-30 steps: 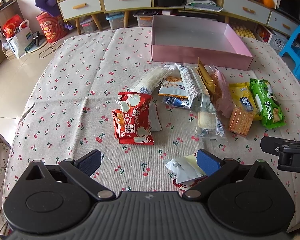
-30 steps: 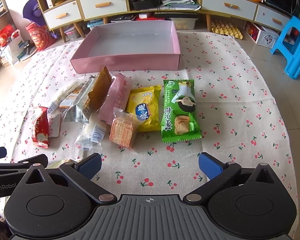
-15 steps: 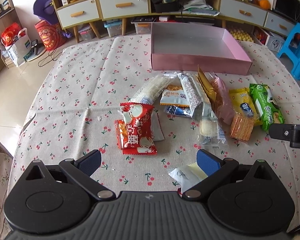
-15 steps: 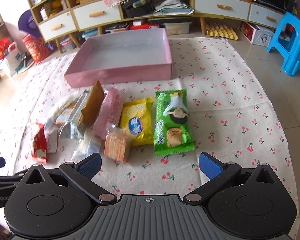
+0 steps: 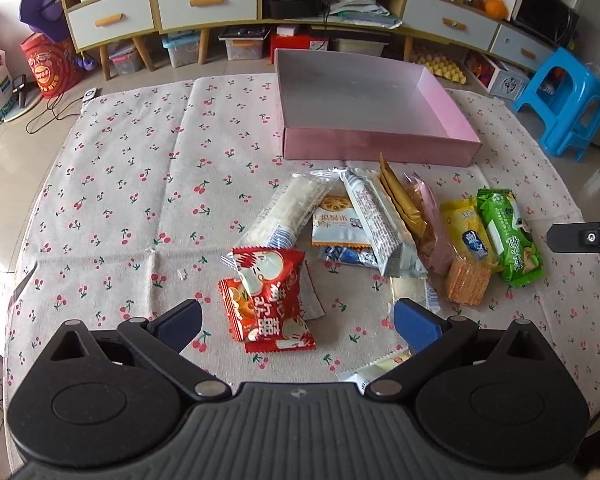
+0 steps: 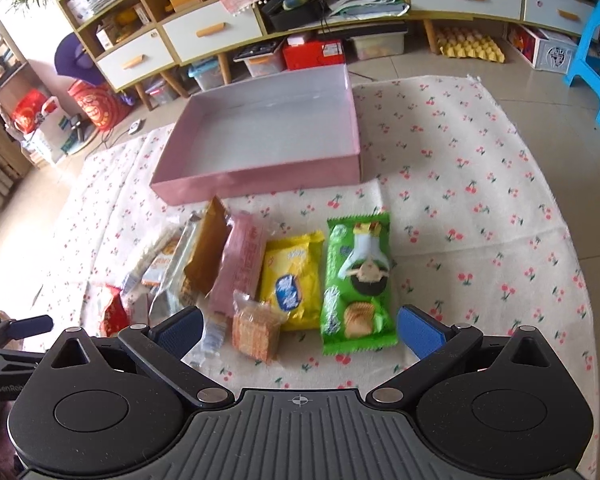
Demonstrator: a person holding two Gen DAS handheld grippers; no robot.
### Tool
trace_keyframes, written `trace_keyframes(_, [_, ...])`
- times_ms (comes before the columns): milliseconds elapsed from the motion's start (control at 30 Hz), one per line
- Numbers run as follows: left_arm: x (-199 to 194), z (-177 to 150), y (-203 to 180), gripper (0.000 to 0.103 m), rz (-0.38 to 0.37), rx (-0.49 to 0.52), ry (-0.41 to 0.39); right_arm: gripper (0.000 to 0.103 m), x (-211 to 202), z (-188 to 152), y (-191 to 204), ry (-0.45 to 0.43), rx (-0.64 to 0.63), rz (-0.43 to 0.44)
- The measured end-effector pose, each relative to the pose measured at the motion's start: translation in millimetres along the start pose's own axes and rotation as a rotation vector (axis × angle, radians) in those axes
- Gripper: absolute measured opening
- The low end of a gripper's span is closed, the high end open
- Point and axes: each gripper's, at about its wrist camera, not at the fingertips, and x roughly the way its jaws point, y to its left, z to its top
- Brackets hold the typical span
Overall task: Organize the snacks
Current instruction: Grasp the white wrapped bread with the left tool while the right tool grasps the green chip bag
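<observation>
An empty pink box stands at the far side of the cherry-print cloth. Several snack packets lie in front of it. Two red packets lie just ahead of my left gripper, which is open and empty. A green packet, a yellow packet and a clear-wrapped biscuit pack lie between the fingers of my right gripper, also open and empty. A pale packet lies under my left gripper's right finger.
The cloth covers a table with its edges close on both sides. A blue stool stands at the right. Cabinets with drawers and floor clutter lie beyond the table. The right gripper's finger shows at the left wrist view's right edge.
Both grippers have risen and moved forward toward the snacks. The packets and the box have not moved. Both stay open.
</observation>
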Motion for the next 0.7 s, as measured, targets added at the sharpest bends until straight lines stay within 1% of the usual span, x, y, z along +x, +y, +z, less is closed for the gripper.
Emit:
trace_keyframes(67, [5, 8, 5, 0.101, 0.004, -0.016, 0.006, 0.103, 3, 8, -7, 0.003, 0.020, -0.008])
trace_keyframes(167, [14, 19, 13, 0.098, -0.019, -0.031, -0.003, 0.103, 16, 19, -21, 0.036, 0.086, 0.008])
trace_keyframes(200, [17, 22, 16, 0.094, -0.031, -0.030, -0.006, 0.103, 21, 21, -26, 0.045, 0.104, 0.015])
trace_keyframes(300, [30, 26, 23, 0.089, -0.103, -0.028, -0.038, 0.102, 38, 22, -36, 0.059, 0.150, 0.022])
trace_keyframes(333, [35, 27, 27, 0.083, -0.123, -0.029, -0.040, 0.102, 44, 21, -40, 0.071, 0.164, 0.028])
trace_keyframes(367, [41, 29, 29, 0.080, -0.144, -0.024, -0.030, 0.102, 50, 20, -43, 0.087, 0.182, 0.037])
trace_keyframes(400, [45, 31, 30, 0.078, -0.162, -0.016, -0.022, 0.100, 55, 20, -45, 0.101, 0.198, 0.047])
trace_keyframes(433, [49, 32, 32, 0.078, -0.169, -0.009, -0.028, 0.100, 60, 20, -47, 0.112, 0.211, 0.058])
trace_keyframes(500, [56, 33, 36, 0.076, -0.163, -0.009, -0.033, 0.098, 65, 21, -48, 0.117, 0.214, 0.061])
trace_keyframes(633, [73, 33, 43, 0.060, -0.194, -0.046, 0.018, 0.097, 73, 22, -44, 0.117, 0.181, 0.047])
trace_keyframes(700, [77, 32, 45, 0.059, -0.209, -0.056, 0.030, 0.091, 76, 22, -42, 0.128, 0.180, 0.045])
